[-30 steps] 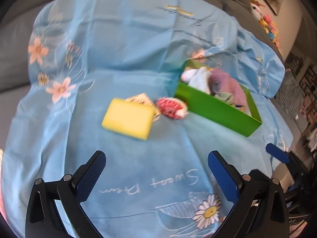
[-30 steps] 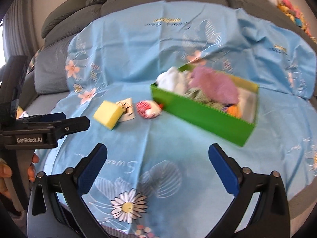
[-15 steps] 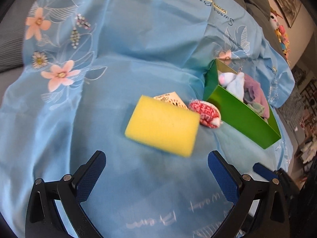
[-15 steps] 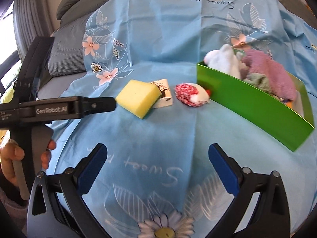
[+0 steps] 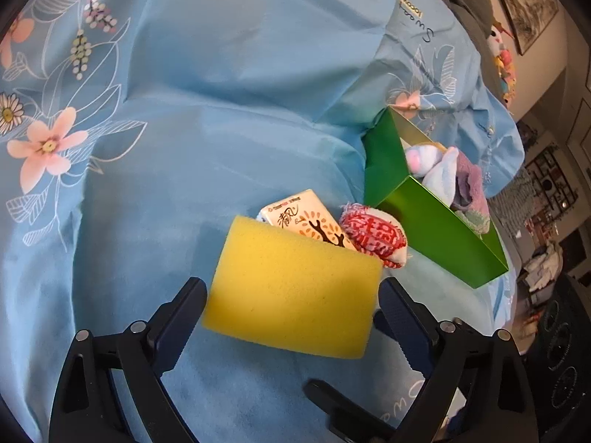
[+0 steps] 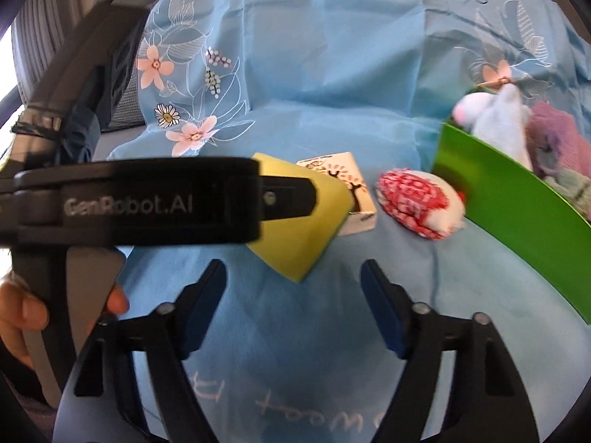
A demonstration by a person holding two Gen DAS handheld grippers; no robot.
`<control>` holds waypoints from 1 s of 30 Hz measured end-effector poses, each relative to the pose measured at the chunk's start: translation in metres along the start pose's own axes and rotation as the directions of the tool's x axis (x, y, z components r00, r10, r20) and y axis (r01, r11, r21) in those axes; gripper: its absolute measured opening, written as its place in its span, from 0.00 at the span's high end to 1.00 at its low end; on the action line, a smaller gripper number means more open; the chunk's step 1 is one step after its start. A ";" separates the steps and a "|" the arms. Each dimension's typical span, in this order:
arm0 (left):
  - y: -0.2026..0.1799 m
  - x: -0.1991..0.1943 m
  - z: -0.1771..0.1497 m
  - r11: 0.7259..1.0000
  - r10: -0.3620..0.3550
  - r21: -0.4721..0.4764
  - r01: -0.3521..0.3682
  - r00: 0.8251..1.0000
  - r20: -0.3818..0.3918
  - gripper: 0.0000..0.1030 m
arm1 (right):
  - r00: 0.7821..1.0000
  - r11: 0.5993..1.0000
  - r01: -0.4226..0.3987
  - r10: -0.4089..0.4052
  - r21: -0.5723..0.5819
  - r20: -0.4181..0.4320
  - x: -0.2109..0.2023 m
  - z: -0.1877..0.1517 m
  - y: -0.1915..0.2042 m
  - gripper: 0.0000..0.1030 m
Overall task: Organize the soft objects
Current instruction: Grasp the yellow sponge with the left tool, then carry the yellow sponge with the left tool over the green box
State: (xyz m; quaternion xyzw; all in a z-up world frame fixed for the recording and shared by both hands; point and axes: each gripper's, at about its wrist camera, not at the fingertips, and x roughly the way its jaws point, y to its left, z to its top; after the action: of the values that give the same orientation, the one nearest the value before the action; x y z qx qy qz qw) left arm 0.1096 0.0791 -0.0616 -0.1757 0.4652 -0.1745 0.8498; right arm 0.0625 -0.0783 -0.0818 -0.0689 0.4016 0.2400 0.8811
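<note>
Over a sofa's blue floral sheet (image 5: 229,118), left fingers (image 5: 397,313) parted around sponge (image 5: 291,295), right fingers (image 6: 207,306) open.

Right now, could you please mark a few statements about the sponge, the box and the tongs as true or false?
1. The yellow sponge lies between the fingers of the left tongs. True; those tongs have just been closing in around it, and a firm grip cannot be confirmed.
2. The green box is empty. False; it holds a pale blue plush toy and purple cloth.
3. The red-and-white pouch sits between the tissue pack and the box. True.
4. The right tongs hold the pouch. False; nothing is between their fingers, though they have just been closing.
5. The sponge is inside the box. False; it lies on the blue cloth.
</note>
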 end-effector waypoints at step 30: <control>-0.103 -0.046 -0.015 0.981 0.049 0.184 -0.064 0.995 0.083 0.35 | 0.990 0.999 0.049 -0.046 -0.022 0.131 -0.078 -0.005 -0.025 0.60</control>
State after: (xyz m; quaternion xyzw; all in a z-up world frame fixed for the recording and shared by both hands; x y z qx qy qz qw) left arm 0.0596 0.0078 0.0118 -0.0889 0.4182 -0.1862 0.8846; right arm 0.0270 -0.1302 -0.0293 -0.0736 0.3384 0.2279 0.9100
